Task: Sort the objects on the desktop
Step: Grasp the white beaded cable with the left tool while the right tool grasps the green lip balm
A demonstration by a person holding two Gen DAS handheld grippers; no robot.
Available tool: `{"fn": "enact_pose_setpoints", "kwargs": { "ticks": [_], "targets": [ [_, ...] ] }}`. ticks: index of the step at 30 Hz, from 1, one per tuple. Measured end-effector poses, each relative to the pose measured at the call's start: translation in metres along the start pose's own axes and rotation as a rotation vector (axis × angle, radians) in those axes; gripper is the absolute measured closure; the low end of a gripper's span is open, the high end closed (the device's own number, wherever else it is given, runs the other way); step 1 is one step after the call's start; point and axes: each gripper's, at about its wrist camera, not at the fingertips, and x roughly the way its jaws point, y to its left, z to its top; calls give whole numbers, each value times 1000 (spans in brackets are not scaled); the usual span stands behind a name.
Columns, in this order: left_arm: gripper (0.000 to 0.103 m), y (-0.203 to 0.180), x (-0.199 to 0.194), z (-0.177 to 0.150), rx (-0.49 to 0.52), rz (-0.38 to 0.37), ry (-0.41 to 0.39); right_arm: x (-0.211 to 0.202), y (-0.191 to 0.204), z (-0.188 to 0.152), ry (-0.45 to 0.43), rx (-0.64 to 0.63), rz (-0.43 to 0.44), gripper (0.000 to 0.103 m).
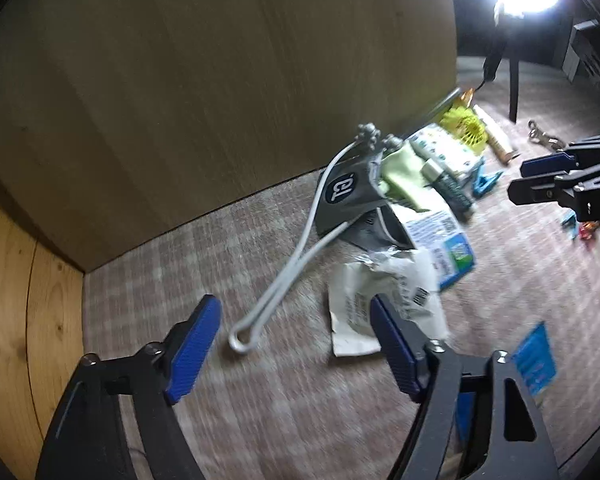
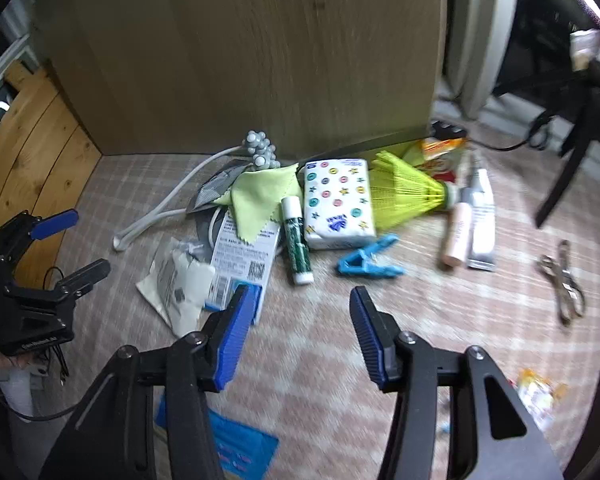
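Observation:
A pile of small objects lies on a checked cloth against a wooden panel. It holds a white cord with beads (image 2: 172,196), a yellow-green cloth (image 2: 260,196), a tissue pack with button print (image 2: 338,204), a green glue stick (image 2: 296,240), a blue clip (image 2: 368,260), a yellow shuttlecock (image 2: 412,192), two tubes (image 2: 470,220) and paper packets (image 2: 180,280). My right gripper (image 2: 300,340) is open and empty, in front of the glue stick and clip. My left gripper (image 1: 296,348) is open and empty, near the cord's loop (image 1: 244,340) and a white packet (image 1: 360,312).
The wooden panel (image 2: 260,60) stands behind the pile, with a pine board (image 2: 32,140) at the left. Metal clasps (image 2: 564,280) lie at the right. A blue card (image 2: 240,448) lies near me. Candy wrappers (image 2: 540,396) lie at the lower right. A chair leg (image 2: 568,176) stands at the right.

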Motion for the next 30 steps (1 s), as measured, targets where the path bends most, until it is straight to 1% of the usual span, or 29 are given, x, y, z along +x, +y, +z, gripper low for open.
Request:
{"fn": "enact_pose_setpoints", "kwargs": {
  "ticks": [2,5,7,9,11,14,18,21,24,26,27,28,30],
  "targets": [
    [35,4,11,6,14,-9,14,12,-1,7,24,8,13,59],
    [35,6,23,12,32,-32,34,27,0,15,47,8,1,60],
    [35,6,31,15,50,-42,47,35,-2,17,72,23,15,62],
    [35,4,38,19,68,-46,57,41,-3,17,96,35,25,64],
    [35,3,46,26,76,-54,67,44,-2,15,103,32,16,64],
    [36,3,53,32,74,-67,74,48,-3,12,118,37,18,64],
    [38,1,62,40,62,-89,90,50,-4,8,130,51,26,65],
    [47,-3,66,43,63,-94,95,49,-2,3,127,51,22,66],
    [47,-7,68,45,65,-104,100,45,2,-1,130,45,16,67],
    [54,-11,70,45,63,-122,109,44,4,-1,134,37,4,68],
    [62,-14,71,45,63,-125,116,45,3,3,135,32,1,70],
    [71,-16,72,44,64,-125,120,43,5,-1,137,25,2,71],
    [73,-22,71,42,75,-118,122,41,8,-7,149,21,16,81]
  ]
}}
